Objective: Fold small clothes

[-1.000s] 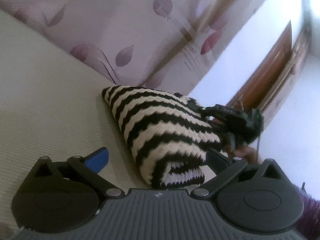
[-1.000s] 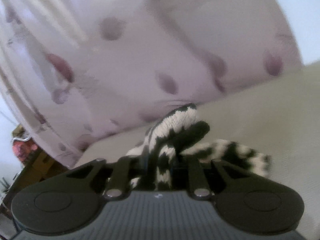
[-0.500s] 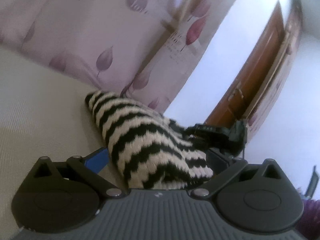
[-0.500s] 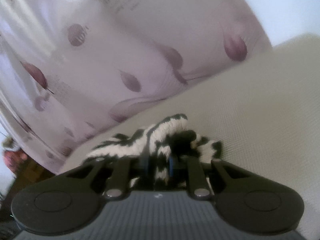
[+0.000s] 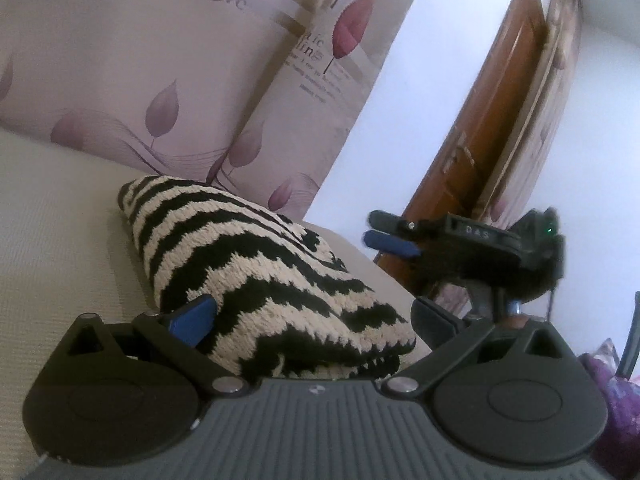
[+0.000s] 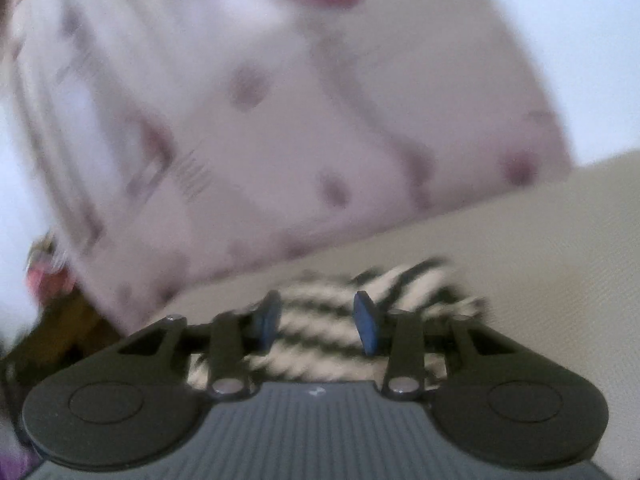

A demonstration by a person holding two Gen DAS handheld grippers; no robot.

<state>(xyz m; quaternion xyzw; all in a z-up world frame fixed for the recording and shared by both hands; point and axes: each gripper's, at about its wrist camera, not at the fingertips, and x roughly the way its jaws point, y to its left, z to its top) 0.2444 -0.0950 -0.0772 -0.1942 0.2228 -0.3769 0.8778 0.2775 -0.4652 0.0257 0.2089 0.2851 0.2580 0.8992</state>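
1. Bedding [image 5: 60, 248], a pale cream sheet, fills the 9 o'clock side of the left wrist view and carries the folded knit [image 5: 256, 276], a black-and-cream zigzag bundle lying at centre.
2. Left gripper [image 5: 312, 320] sits low and level with its jaws spread wide around the near end of the knit; its blue left pad [image 5: 192, 318] touches the fabric, while the other finger stands clear at 4 o'clock.
3. Right gripper [image 5: 390, 234] hovers at 3 o'clock, jaws parted, apart from the knit.
4. Leaf-print curtain [image 5: 168, 80] hangs at 12 o'clock, wooden door [image 5: 488, 128] at 2 o'clock.
5. Right wrist view is blurred: parted blue pads [image 6: 366, 328] with the knit behind them.
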